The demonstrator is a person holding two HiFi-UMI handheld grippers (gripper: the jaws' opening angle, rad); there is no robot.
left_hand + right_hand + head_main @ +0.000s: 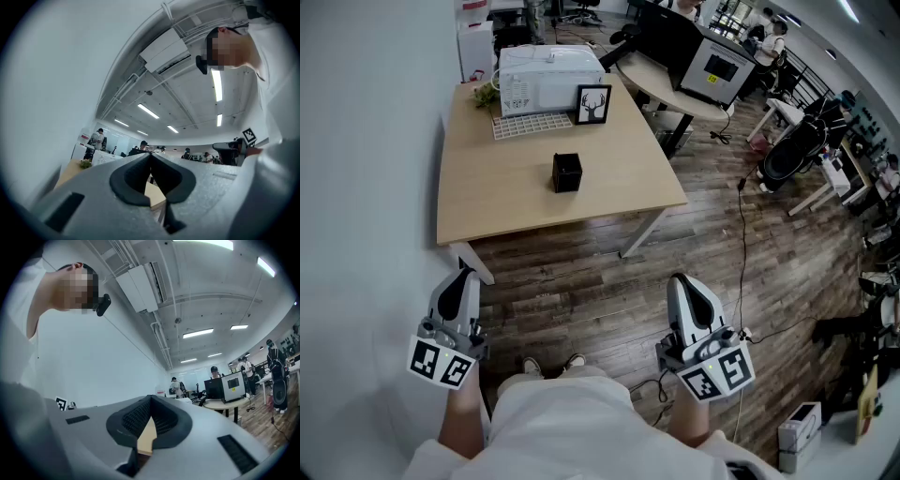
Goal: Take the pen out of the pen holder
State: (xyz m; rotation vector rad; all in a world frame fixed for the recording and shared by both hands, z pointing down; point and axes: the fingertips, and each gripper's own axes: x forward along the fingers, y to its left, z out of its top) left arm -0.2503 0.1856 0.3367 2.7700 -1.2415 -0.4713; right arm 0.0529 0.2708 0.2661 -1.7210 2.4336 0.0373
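Standing back from table (pixel 487 211), person is holding left gripper (pixel 466 275) & right gripper (pixel 681 281) at waist, both closed on nothing, prob. resting pre-reach. Pen holder (pixel 566 172) is sitting mid-table, well apart; pen not discernible.

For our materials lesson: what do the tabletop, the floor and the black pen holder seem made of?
Tabletop: likely pale wood or laminate, matte, evenly tan. Floor: dark wood-look planks, seams and grain visible, slight sheen. Pen holder: matte black, plastic or metal; too small to tell.
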